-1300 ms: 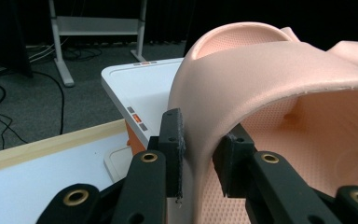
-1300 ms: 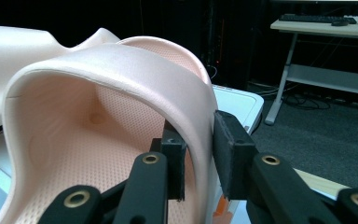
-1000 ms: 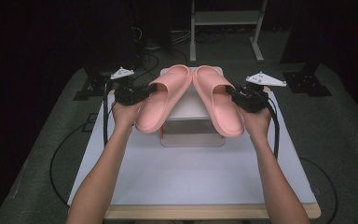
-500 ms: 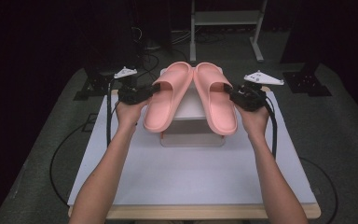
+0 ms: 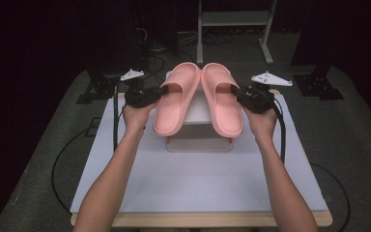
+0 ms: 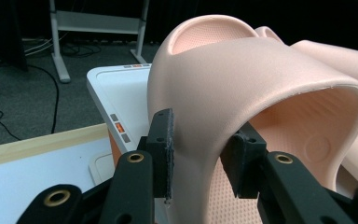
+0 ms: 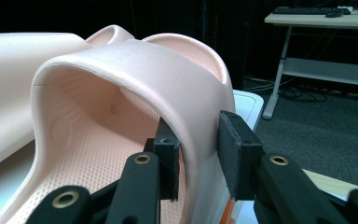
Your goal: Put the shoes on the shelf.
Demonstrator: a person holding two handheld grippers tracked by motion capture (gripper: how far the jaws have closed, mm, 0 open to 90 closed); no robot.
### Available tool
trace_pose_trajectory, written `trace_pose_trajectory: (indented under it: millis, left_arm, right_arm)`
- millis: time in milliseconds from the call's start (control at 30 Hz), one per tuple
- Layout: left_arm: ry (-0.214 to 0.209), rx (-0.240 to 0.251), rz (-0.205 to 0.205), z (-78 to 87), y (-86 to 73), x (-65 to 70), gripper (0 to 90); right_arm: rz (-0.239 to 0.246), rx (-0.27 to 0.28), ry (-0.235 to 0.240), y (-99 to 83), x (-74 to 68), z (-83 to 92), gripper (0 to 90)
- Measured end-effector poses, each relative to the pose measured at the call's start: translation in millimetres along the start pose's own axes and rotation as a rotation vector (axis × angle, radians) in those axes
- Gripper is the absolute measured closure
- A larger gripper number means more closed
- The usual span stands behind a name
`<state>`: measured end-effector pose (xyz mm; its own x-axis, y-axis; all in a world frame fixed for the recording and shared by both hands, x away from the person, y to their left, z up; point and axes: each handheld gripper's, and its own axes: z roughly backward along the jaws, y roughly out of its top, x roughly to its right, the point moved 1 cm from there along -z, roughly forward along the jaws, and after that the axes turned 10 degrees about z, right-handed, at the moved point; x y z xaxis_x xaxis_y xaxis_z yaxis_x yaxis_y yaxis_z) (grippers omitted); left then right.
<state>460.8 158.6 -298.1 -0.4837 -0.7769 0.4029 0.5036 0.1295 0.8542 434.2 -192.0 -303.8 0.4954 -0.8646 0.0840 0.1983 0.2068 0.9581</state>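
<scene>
Two pink slides lie side by side on a white box (image 5: 198,137) at the table's far middle, toes pointing away. My left gripper (image 5: 160,91) holds the left slide (image 5: 174,104) by the outer side of its strap. In the left gripper view the pads (image 6: 164,149) press both faces of that strap (image 6: 242,65). The jaws have just been opening a little, with the strap still between them. My right gripper (image 5: 236,93) is shut on the strap of the right slide (image 5: 222,101). Its strap wall (image 7: 135,60) sits between the pads (image 7: 235,154).
The white table (image 5: 198,183) stretches toward me in front of the box. Black cables trail from both grippers over its edges. A metal desk frame (image 5: 234,21) and black stand bases (image 5: 319,84) stand on the grey floor behind.
The two slides have swung from a splayed pose to lie closer together and nearly parallel on the box. Both hands have stayed in place.
</scene>
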Motion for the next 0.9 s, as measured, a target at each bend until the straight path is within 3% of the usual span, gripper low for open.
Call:
trace_pose_trajectory:
  millis: [433,900]
  left_arm:
    - [-0.007,0.000,0.020,-3.2,0.3,1.7,64.2]
    - [-0.019,-0.007,0.007,-10.2,3.2,11.4,63.2]
  right_arm:
    - [0.007,-0.002,-0.007,0.9,-1.4,-4.9,69.1]
    - [0.002,-0.002,-0.016,0.6,1.6,-5.7,69.1]
